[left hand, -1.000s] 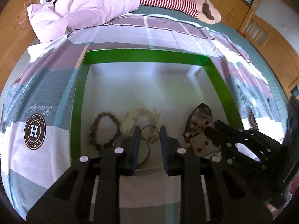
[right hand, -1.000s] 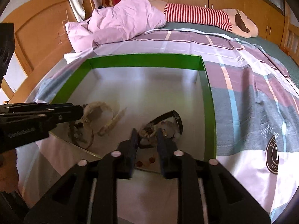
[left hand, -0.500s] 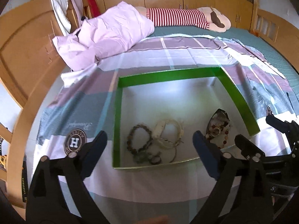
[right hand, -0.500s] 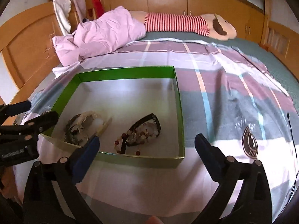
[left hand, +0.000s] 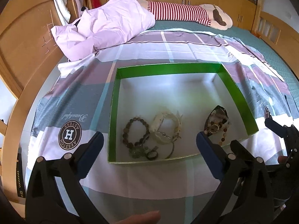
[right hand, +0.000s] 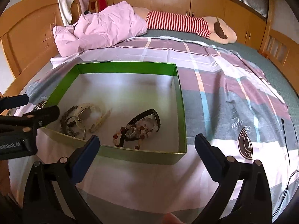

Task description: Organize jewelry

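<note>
A green box (left hand: 237, 91) with a white floor sits on the bedspread and holds the jewelry. In the left wrist view a dark bead bracelet (left hand: 137, 132), a cream bracelet (left hand: 168, 120), a thin bangle and a ring lie at its near left, and a black band with mixed beads (left hand: 216, 124) at its near right. The box (right hand: 182, 112) and the bead pile (right hand: 138, 129) also show in the right wrist view. My left gripper (left hand: 149, 156) is open and empty, above the box's near edge. My right gripper (right hand: 146, 157) is open and empty, near the box's front wall.
A crumpled pink quilt (left hand: 112, 24) and a striped plush toy (left hand: 188, 14) lie at the far end of the bed. A wooden headboard (left hand: 24, 43) rises on the left. A thin black cable (right hand: 286, 140) lies on the bedspread at the right.
Both grippers went from nearly shut inside the box to wide open. Both have pulled back and up, away from the jewelry, which stays in the box.
</note>
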### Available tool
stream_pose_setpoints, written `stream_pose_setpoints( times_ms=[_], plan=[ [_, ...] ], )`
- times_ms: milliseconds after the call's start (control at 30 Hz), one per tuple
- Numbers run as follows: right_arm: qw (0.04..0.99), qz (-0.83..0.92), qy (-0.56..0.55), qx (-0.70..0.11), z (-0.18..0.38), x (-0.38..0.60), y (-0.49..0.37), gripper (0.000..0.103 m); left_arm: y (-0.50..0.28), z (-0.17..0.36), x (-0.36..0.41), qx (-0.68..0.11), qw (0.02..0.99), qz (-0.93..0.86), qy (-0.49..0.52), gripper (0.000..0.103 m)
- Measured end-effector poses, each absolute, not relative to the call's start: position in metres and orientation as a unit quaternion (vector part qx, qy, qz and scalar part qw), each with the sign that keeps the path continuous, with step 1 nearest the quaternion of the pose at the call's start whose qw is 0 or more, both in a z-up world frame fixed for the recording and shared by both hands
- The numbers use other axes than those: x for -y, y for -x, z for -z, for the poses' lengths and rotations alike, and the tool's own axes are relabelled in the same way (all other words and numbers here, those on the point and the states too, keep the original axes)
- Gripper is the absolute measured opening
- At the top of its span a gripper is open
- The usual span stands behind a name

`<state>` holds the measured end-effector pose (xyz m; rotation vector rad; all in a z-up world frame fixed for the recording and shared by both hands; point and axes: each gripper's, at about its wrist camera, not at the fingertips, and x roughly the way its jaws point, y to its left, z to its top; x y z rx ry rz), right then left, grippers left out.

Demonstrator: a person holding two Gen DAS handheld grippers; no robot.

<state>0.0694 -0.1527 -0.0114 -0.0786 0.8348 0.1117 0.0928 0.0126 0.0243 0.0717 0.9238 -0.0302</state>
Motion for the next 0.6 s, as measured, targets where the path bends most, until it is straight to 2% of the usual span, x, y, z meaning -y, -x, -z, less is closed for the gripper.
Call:
stream_pose_setpoints(
  times_ms=[600],
  plan=[
    [0.914, -0.049, 0.049, -0.399, 0.0111, 0.1485, -0.0673, 0.099, -0.0933, -0.02, -0.0092, -0.455, 0.89, 0.02, -0.033, 0.098]
  ],
)
